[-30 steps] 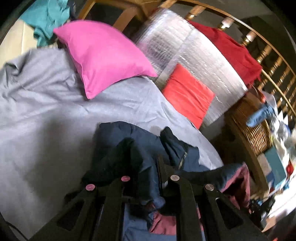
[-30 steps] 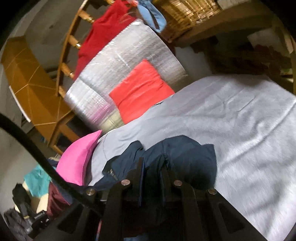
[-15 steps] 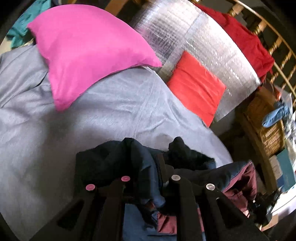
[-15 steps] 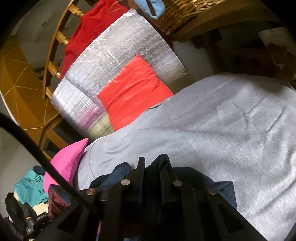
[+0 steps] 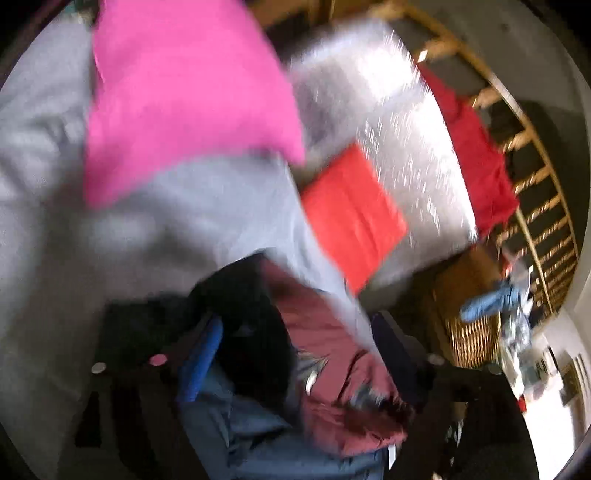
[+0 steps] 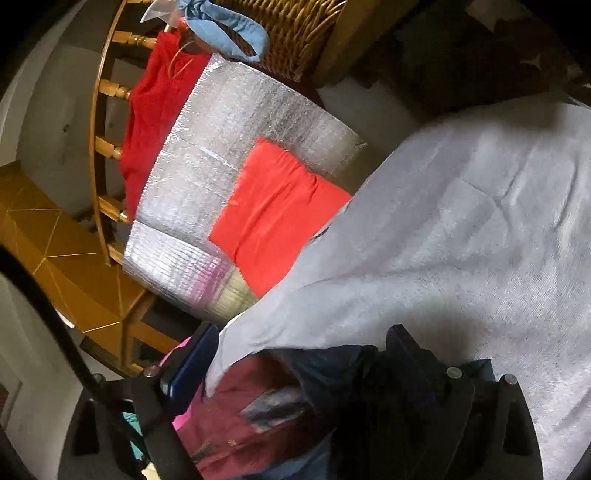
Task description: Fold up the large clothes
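So both grippers are opening up right now, and the dark navy jacket (image 6: 369, 398) with the maroon lining is sitting loose between each pair of fingers, bunched at the near edge of the grey bedsheet (image 6: 461, 229). The left gripper (image 5: 295, 350) has its blue-padded finger (image 5: 201, 365) spread far from the other one, with the lining lying between them and nothing pinching it. The same goes for the right gripper (image 6: 299, 354): its jaws are spreading, with jacket folds piled between them.

Around it, a red cushion (image 6: 273, 214) is leaning on a silver foil-covered panel (image 6: 207, 177) at the head of the bed, a red garment (image 6: 155, 110) is hanging over the wooden railing (image 6: 99, 122), and a wicker basket (image 6: 295, 33) with a light blue cloth (image 6: 229, 29) draped on it is standing beyond that.

The left view is badly blurred, but it's showing a big pink pillow (image 5: 184, 99) on the sheet, which only peeks in as a pink sliver on the right view. The right view is sharp and also catching a black cable (image 6: 44, 306) crossing its lower left. I'm not seeing any readable writing anywhere.
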The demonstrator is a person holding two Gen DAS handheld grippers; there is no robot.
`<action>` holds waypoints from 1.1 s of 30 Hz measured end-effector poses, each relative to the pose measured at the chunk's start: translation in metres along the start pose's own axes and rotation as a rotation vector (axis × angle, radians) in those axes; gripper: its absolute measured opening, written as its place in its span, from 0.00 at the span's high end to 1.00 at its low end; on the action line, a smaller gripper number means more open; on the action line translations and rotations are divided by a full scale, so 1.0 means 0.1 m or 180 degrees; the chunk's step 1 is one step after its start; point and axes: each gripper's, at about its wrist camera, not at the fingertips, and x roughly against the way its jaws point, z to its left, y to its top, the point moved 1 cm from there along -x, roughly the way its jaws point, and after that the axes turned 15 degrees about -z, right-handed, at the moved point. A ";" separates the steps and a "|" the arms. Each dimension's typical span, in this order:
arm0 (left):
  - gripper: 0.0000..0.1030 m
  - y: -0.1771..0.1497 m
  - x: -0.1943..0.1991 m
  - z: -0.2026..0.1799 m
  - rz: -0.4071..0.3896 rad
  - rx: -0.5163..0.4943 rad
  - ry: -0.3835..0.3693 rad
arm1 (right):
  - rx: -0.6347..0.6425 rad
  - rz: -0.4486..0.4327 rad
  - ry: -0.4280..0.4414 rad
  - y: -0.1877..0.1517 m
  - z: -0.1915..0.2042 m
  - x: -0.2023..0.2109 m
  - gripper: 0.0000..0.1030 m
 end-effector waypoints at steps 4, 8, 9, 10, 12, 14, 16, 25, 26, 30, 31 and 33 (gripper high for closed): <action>0.14 0.12 0.31 -0.11 -0.0316 0.0020 0.0024 | -0.0007 -0.0068 0.0014 0.12 0.07 0.22 0.09; 0.14 -0.01 0.56 -0.17 -0.0273 -0.0075 0.0225 | 0.0046 -0.0047 -0.0058 0.14 0.13 0.55 0.09; 0.14 -0.07 0.63 -0.16 -0.0238 -0.0067 0.0275 | 0.0013 -0.0037 -0.0061 0.13 0.11 0.65 0.09; 0.14 -0.12 0.67 -0.13 -0.0191 -0.0059 0.0344 | -0.0019 -0.0021 -0.0056 0.12 0.10 0.74 0.09; 0.14 -0.27 0.78 -0.09 -0.0040 -0.0042 0.0558 | -0.0102 0.0047 -0.0107 0.07 0.01 0.94 0.09; 0.14 -0.38 0.94 -0.06 0.0027 -0.0030 0.0674 | -0.0202 0.0159 -0.0188 0.02 -0.09 1.10 0.09; 0.14 -0.52 1.05 -0.10 0.0073 -0.0157 0.0764 | -0.0260 0.0228 -0.0227 -0.05 -0.17 1.31 0.09; 0.14 -1.15 1.52 -0.09 0.0322 -0.0885 0.1307 | -0.0277 0.0422 -0.0388 -0.33 -0.28 1.94 0.09; 0.14 -1.19 1.54 -0.04 0.0380 -0.0879 0.1367 | -0.0223 0.0487 -0.0429 -0.39 -0.28 1.97 0.09; 0.14 -1.16 1.60 0.16 0.0472 -0.0652 0.1540 | -0.0148 0.0782 -0.0489 -0.63 -0.31 2.01 0.09; 0.14 -1.14 1.61 0.21 0.0456 -0.0590 0.1566 | -0.0190 0.0851 -0.0467 -0.67 -0.33 1.99 0.09; 0.14 -1.05 1.58 0.33 0.0433 -0.0406 0.1625 | -0.0229 0.0947 -0.0487 -0.75 -0.37 1.92 0.09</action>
